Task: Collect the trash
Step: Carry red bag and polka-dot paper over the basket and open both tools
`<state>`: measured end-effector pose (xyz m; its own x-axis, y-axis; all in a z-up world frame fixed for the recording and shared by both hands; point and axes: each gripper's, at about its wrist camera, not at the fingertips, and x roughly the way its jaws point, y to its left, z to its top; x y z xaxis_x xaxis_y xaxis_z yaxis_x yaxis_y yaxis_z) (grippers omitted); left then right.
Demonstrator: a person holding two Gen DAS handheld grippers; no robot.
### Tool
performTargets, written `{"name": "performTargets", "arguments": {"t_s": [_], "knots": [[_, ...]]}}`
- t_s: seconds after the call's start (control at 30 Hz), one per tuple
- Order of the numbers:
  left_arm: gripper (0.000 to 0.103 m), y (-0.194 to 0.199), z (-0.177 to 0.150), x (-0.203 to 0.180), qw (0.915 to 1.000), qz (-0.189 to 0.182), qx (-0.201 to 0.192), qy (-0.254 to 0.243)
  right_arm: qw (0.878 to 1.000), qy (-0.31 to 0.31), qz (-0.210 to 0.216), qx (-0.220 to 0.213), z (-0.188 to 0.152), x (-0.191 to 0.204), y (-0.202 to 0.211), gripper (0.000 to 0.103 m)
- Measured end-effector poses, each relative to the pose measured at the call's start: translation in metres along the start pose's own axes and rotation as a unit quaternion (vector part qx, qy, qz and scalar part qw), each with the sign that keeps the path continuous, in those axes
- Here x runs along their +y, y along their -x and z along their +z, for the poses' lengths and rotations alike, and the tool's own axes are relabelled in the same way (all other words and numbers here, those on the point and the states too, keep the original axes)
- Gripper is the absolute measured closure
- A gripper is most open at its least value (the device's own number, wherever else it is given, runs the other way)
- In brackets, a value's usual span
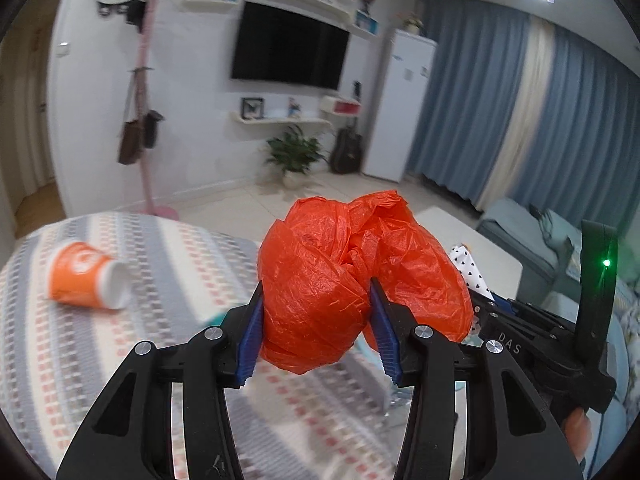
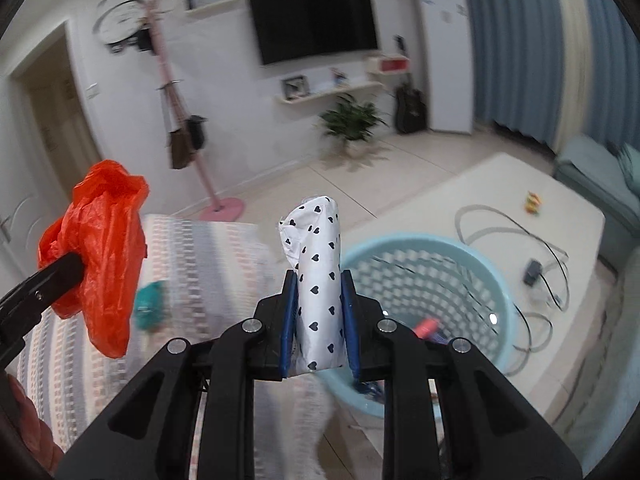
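Note:
My left gripper [image 1: 316,292] is shut on a crumpled orange plastic bag [image 1: 352,272], which bulges above and between the blue pads. In the right wrist view the same orange bag [image 2: 100,248] hangs at the left. My right gripper [image 2: 318,280] is shut on a white wrapper with black hearts [image 2: 316,240] that stands upright between the pads; its tip shows beside the bag [image 1: 468,268]. An orange paper cup [image 1: 86,276] lies on its side on the striped tablecloth [image 1: 168,264]. A light blue laundry-style basket [image 2: 480,280] sits just beyond the right gripper, holding a red item [image 2: 426,326].
A teal object [image 2: 148,304] lies blurred on the striped table. Behind the basket a white low table [image 2: 520,200] carries cables and a small adapter. A blue sofa [image 2: 592,168] stands at right, a pink coat stand [image 2: 222,208] and a potted plant [image 2: 352,120] farther back.

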<state>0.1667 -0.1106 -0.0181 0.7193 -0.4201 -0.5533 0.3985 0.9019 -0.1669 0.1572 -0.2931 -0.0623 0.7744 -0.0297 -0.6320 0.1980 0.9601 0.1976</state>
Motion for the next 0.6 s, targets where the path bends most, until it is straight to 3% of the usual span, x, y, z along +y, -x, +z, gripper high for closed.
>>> {"name": "performTargets", "arguments": {"t_s": [0.13, 0.37, 0.5, 0.6], "knots": [[0.056, -0.036, -0.003, -0.022, 0.9993, -0.017, 0.031, -0.01, 0.997, -0.037, -0.048, 0.042, -0.004, -0.041, -0.016, 0.084], [0.056, -0.081, -0.009, -0.05, 0.9962, -0.04, 0.075, -0.019, 0.991, -0.072, -0.073, 0.08, -0.022, -0.091, -0.036, 0.084], [0.056, -0.104, -0.009, -0.052, 0.992, -0.067, 0.106, 0.007, 0.989, -0.088, -0.073, 0.098, -0.03, -0.106, -0.042, 0.084], [0.055, -0.117, -0.011, -0.057, 0.9914, -0.06, 0.116, -0.002, 0.988, -0.091, -0.078, 0.102, -0.034, -0.111, -0.046, 0.084]]}}
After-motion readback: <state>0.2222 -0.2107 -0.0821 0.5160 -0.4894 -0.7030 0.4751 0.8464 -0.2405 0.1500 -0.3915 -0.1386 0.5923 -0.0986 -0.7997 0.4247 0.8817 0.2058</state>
